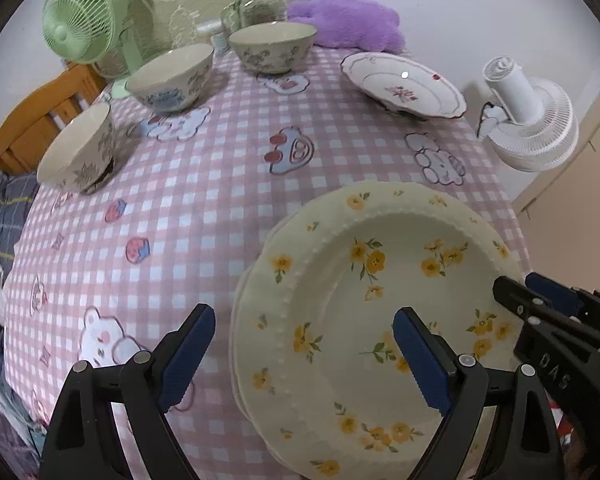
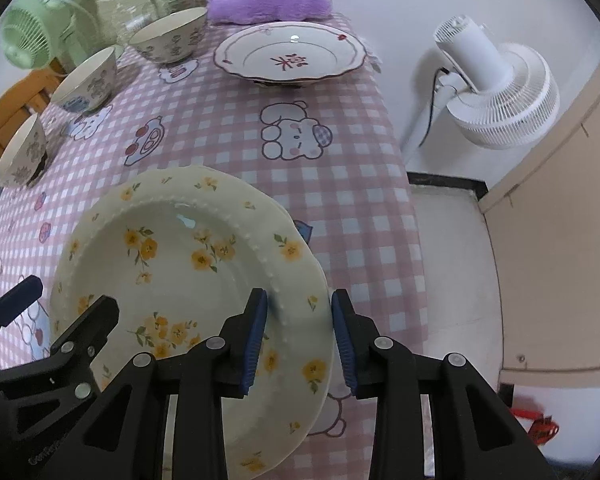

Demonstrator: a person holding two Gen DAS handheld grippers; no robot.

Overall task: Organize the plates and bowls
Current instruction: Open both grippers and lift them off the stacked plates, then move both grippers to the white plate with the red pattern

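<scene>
A cream plate with yellow flowers (image 1: 364, 304) (image 2: 180, 264) lies at the near right of the checked tablecloth (image 1: 220, 184), on top of another plate whose edge shows beneath it. My left gripper (image 1: 304, 314) hangs open and wide over the plate's left rim, touching nothing. My right gripper (image 2: 299, 297) straddles the right rim, one pad inside and one outside; it looks open, with the pads not pressing. Three patterned bowls (image 1: 80, 152) (image 1: 172, 76) (image 1: 272, 46) stand along the far left. A white plate with a red flower (image 1: 404, 84) (image 2: 290, 54) sits at the far right.
A green fan (image 1: 80, 24), a glass jar (image 1: 256, 4) and a purple plush (image 1: 352, 20) stand at the table's far end. A white fan (image 2: 496, 92) stands on the floor past the right edge. A wooden chair back (image 1: 36, 116) is at the left.
</scene>
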